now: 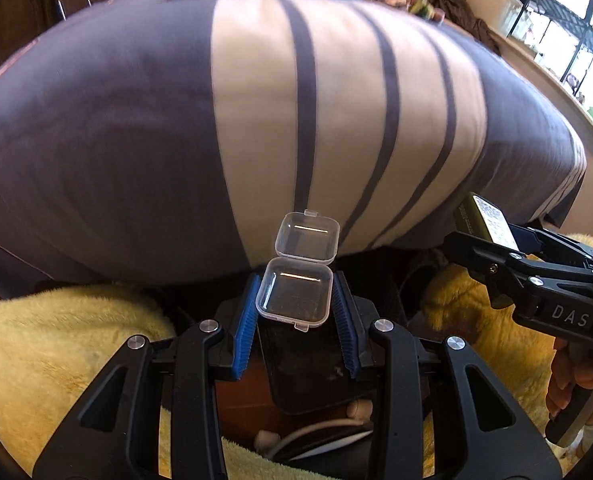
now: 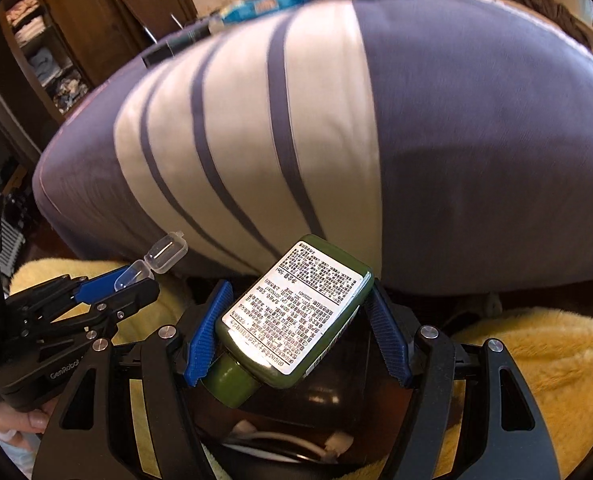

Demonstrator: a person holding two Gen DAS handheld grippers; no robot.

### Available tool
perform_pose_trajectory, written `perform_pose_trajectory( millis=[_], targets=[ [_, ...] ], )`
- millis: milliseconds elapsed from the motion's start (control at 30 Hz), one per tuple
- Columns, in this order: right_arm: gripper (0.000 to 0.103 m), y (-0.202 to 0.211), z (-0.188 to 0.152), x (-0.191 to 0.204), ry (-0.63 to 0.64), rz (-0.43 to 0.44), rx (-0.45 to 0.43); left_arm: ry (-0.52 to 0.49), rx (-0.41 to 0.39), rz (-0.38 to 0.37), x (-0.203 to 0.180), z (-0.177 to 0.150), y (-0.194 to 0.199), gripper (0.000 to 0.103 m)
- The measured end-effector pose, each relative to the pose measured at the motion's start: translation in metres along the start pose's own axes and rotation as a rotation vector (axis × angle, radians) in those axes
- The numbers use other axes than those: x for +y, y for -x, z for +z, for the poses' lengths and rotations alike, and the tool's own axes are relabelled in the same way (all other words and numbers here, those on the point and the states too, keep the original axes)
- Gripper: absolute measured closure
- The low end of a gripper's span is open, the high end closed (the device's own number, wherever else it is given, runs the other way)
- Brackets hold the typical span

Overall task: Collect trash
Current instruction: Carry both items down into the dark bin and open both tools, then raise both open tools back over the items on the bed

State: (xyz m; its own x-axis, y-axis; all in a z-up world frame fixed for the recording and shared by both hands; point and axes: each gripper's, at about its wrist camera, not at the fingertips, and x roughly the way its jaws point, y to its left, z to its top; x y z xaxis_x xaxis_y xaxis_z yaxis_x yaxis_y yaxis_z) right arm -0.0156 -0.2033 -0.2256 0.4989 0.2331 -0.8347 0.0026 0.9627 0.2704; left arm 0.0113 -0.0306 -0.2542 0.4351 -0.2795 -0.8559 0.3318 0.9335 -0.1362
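Observation:
My left gripper [image 1: 296, 286] is shut on a small clear plastic box [image 1: 294, 298], and the box's hinged lid [image 1: 308, 238] stands open. The blue pads [image 1: 243, 332] press on both sides of the box. In the right wrist view the same gripper [image 2: 136, 276] comes in from the left with the clear box [image 2: 158, 258] at its tip. My right gripper [image 2: 300, 290] is shut on a green bottle [image 2: 296, 316] that carries a white printed label and lies tilted, cap towards me. That bottle [image 1: 486, 222] also shows at the right of the left wrist view.
Below both grippers is a dark glossy container [image 1: 308, 376] with white cables [image 2: 280, 440] beside it. Fluffy yellow blanket [image 1: 56, 360] lies on both sides. A bed with a purple and white striped sheet [image 1: 256, 100] fills the space ahead. A hand [image 1: 568, 384] grips the right handle.

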Motion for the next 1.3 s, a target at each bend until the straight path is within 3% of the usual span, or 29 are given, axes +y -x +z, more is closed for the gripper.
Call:
perform_pose_trajectory(
  millis=[300,500,800,1000,1300],
  targets=[
    [0.034,-0.044,-0.020,-0.012,-0.056,0.016,0.161,0.003,0.188,-0.051,-0.006,-0.020,-0.057,0.069],
    [0.034,-0.061,-0.024,-0.009,-0.042,0.001,0.216,0.012,0.278,-0.071,-0.007,-0.027,-0.083,0.069],
    [0.033,-0.071,-0.019,-0.011,-0.049,0.007,0.226,0.019,0.298,-0.067,-0.004,-0.028,-0.090,0.068],
    [0.026,-0.066,-0.017,-0.016,-0.067,-0.005,0.203,0.016,0.289,-0.048,-0.002,-0.025,-0.087,0.045],
    [0.021,-0.049,-0.009,-0.026,-0.076,-0.068,0.146,0.010,0.239,-0.004,0.000,-0.016,-0.073,0.033]
  ],
)
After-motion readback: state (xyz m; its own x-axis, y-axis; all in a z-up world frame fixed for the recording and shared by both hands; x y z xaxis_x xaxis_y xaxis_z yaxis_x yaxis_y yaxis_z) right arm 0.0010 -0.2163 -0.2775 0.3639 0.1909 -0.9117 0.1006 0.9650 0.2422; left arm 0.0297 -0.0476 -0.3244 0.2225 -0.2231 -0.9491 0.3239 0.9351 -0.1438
